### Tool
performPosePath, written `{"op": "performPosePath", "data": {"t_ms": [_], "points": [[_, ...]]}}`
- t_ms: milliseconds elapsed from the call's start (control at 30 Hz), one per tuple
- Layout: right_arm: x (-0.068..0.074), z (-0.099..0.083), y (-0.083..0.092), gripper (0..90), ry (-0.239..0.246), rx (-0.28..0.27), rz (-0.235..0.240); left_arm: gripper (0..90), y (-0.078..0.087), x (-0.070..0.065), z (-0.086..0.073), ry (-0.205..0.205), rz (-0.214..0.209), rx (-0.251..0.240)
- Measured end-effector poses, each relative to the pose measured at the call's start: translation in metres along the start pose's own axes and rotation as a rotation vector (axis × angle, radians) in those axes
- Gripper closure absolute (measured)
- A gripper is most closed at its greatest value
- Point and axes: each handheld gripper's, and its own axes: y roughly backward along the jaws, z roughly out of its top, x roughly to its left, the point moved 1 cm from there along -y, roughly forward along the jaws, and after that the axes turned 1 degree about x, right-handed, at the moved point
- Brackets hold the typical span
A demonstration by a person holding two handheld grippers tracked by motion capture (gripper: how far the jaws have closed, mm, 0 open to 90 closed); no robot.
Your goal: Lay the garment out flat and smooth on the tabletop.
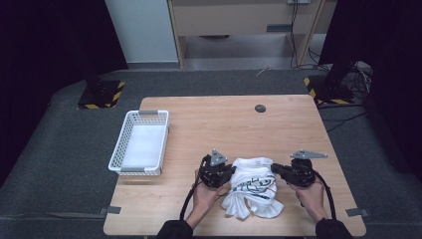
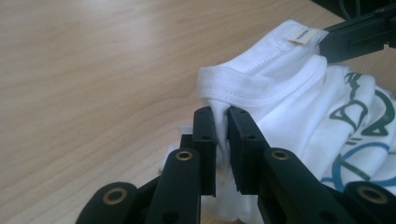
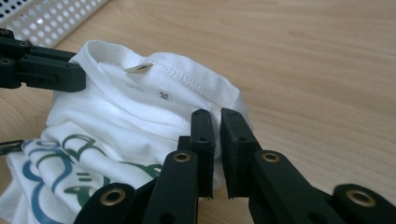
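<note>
Lying crumpled near the lower edge of the pale wooden surface (image 1: 209,119), a little right of centre in the high view, is one white cotton T-shirt with a blue and green printed design (image 1: 253,191). Two black claws hold it from either side. The left claw (image 2: 222,128) has its jaws nearly together, pinching a fold of the white ribbed collar just below the neck seam; in the high view it sits at the shirt's left edge (image 1: 230,172). The right claw (image 3: 217,126) is likewise closed down to a narrow slit on the collar's other side, its jaws gripping the cloth at the shirt's right edge in the high view (image 1: 274,169). Both have just been closing, with fabric between them. One white perforated plastic basket (image 1: 142,142) stands well apart at the left of the surface, with nothing between it and the shirt. One small dark round disc (image 1: 260,108) sits near the far edge. Beyond the surface, two black stand bases with yellow-black hazard tape (image 1: 102,94) rest on the grey floor.
</note>
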Motion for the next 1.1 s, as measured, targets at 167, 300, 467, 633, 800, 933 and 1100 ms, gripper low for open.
{"op": "performPosePath", "data": {"t_ms": [167,300,467,633,800,933,1100], "points": [[0.008,0.014,0.011,84.0,0.028,-0.037,-0.021,82.2,0.012,-0.003,0.012,-0.016,0.017,-0.034],[0.014,0.028,0.016,84.1,0.052,-0.076,-0.048,82.3,0.018,-0.002,0.030,-0.017,0.049,-0.076],[0.013,0.048,0.013,84.1,0.028,-0.113,-0.088,82.4,0.021,0.003,0.057,-0.054,0.112,-0.092],[0.016,0.072,0.009,84.0,0.026,-0.158,-0.156,82.3,0.017,0.009,0.081,-0.095,0.195,-0.105],[0.019,0.093,0.004,83.9,0.023,-0.201,-0.224,82.2,0.008,0.021,0.093,-0.084,0.223,-0.122],[0.018,0.107,-0.007,83.4,0.011,-0.223,-0.293,81.6,-0.004,0.033,0.099,-0.053,0.220,-0.136],[0.013,0.109,-0.016,68.4,-0.009,-0.237,-0.333,73.6,-0.010,0.040,0.095,-0.055,0.210,-0.112]]}}
